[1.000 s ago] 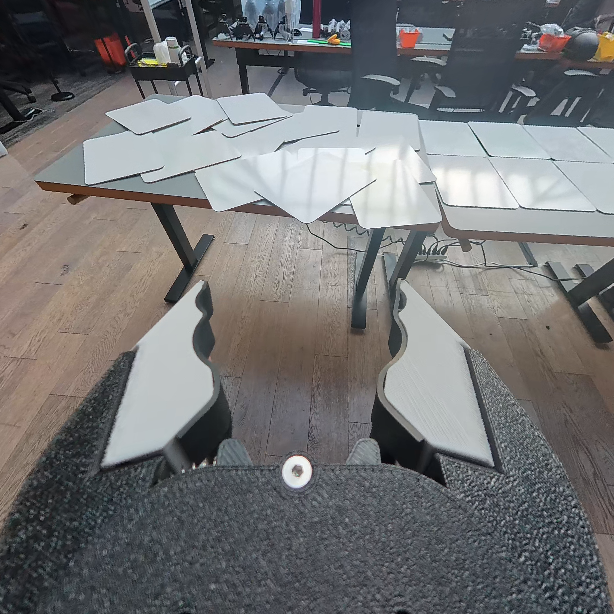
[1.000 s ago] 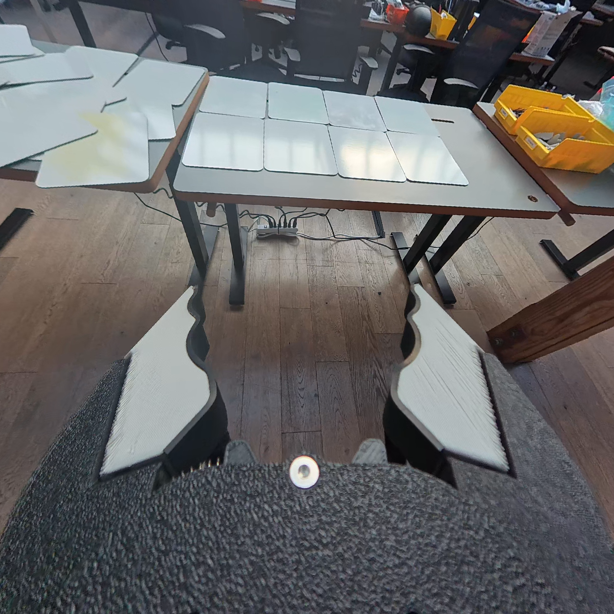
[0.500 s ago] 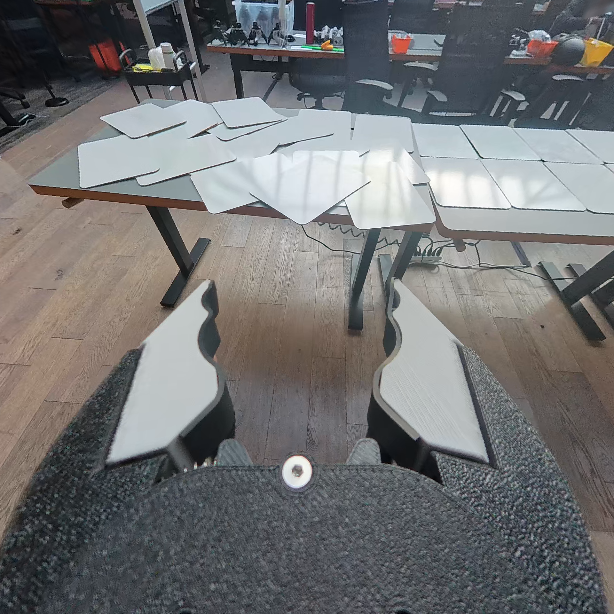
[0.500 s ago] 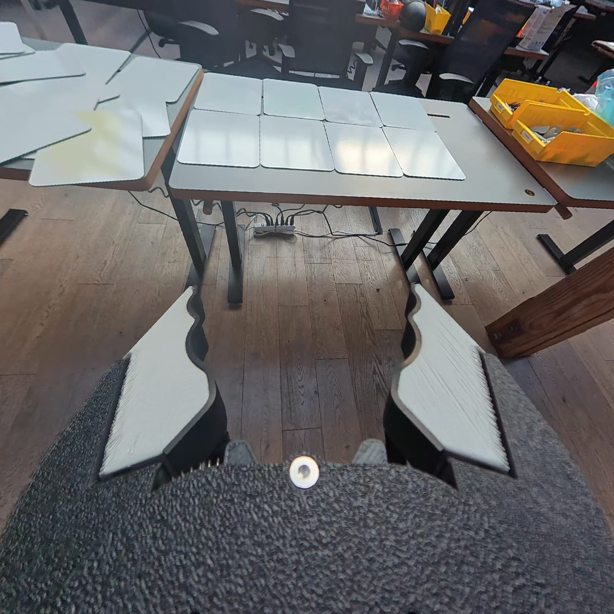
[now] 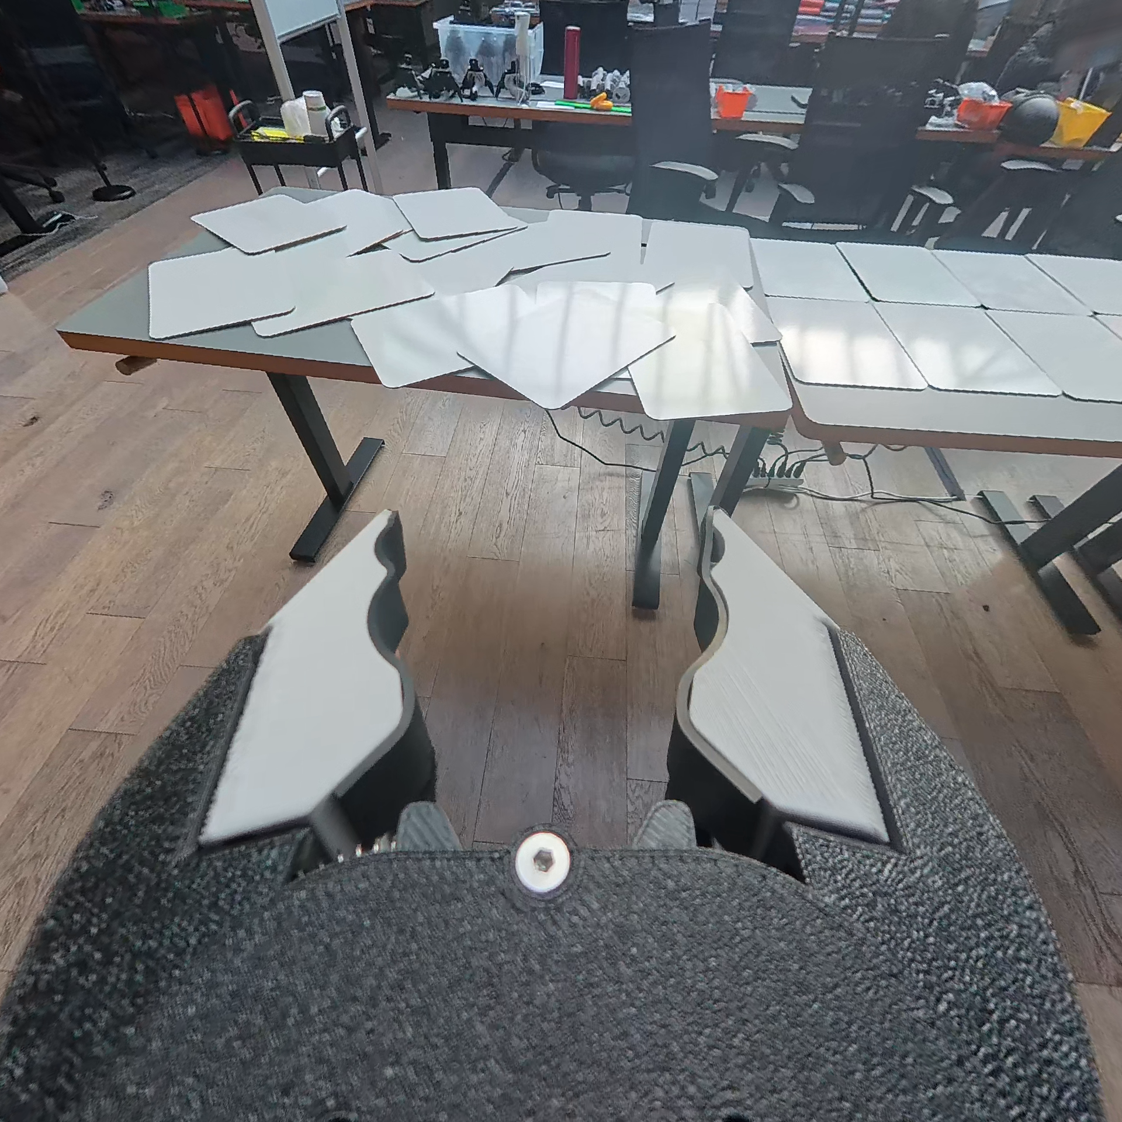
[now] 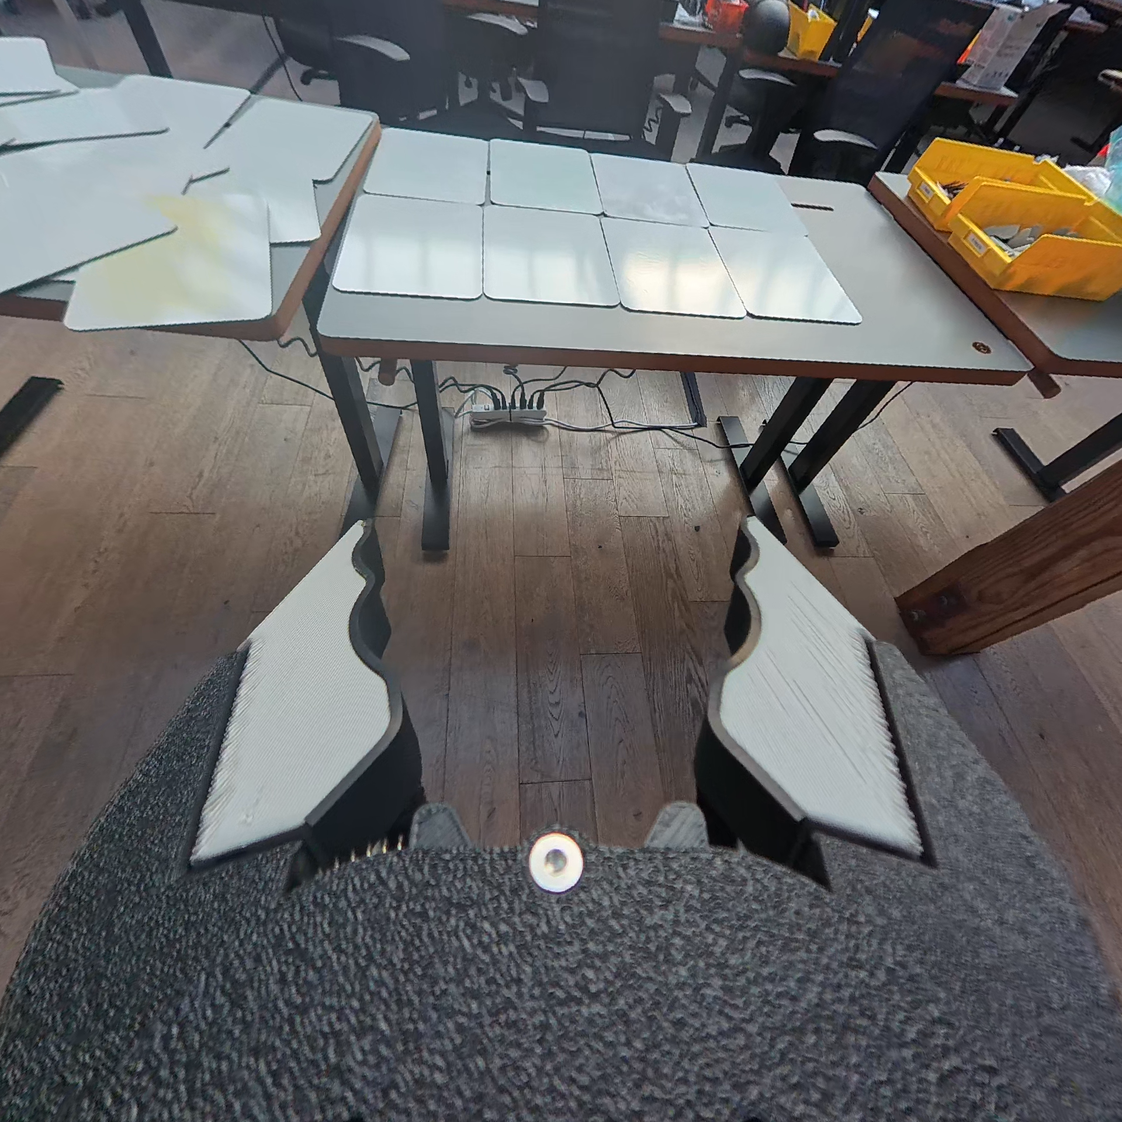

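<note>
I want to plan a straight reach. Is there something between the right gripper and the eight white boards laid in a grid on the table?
Nothing visible. The right gripper is open and empty, above bare wooden floor; the white boards lie uncovered ahead.

Looks like an open-plan lab or workshop office. Rows of counters (image 6: 898,340) on black legs over plank flooring (image 5: 152,486), strewn with white boards (image 5: 564,346). Beyond, office chairs (image 5: 668,103), yellow parts bins (image 6: 1044,255), a power strip (image 6: 510,417).
</note>
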Motion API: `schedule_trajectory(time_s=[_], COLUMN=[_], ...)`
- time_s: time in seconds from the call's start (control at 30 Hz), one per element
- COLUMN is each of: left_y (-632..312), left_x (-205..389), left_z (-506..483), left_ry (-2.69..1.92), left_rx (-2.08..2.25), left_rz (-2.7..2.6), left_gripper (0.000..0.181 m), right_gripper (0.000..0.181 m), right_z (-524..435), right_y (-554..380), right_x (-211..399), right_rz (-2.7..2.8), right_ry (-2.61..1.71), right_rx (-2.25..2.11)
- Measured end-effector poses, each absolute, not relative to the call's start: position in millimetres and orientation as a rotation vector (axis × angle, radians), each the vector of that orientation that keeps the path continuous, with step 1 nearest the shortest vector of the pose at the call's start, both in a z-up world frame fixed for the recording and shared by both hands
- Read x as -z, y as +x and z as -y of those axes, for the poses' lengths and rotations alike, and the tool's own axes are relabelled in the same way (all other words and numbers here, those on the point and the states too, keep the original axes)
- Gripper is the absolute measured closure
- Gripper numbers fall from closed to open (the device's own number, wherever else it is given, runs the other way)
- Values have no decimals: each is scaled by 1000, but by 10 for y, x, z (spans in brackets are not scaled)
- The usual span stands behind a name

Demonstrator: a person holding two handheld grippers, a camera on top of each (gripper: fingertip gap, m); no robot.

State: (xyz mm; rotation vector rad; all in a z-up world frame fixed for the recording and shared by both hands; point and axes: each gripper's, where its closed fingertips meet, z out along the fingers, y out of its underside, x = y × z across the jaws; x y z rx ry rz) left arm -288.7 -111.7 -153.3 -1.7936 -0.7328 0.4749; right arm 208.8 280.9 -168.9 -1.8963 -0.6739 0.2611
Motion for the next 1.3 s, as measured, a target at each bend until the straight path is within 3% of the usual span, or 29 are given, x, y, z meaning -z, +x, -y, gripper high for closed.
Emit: schedule_trajectory(time_s=[1.3], left_y=[-2991], left_x=[1582], left_z=[1132], left_ry=[-1779], left_rx=[-443], left_rz=[738], left_gripper=[75], right_gripper=[67], right_z=[-2695], right_y=[1842], right_x=[1819], right_rz=[695], right_ry=[-1912], right_rx=[-303])
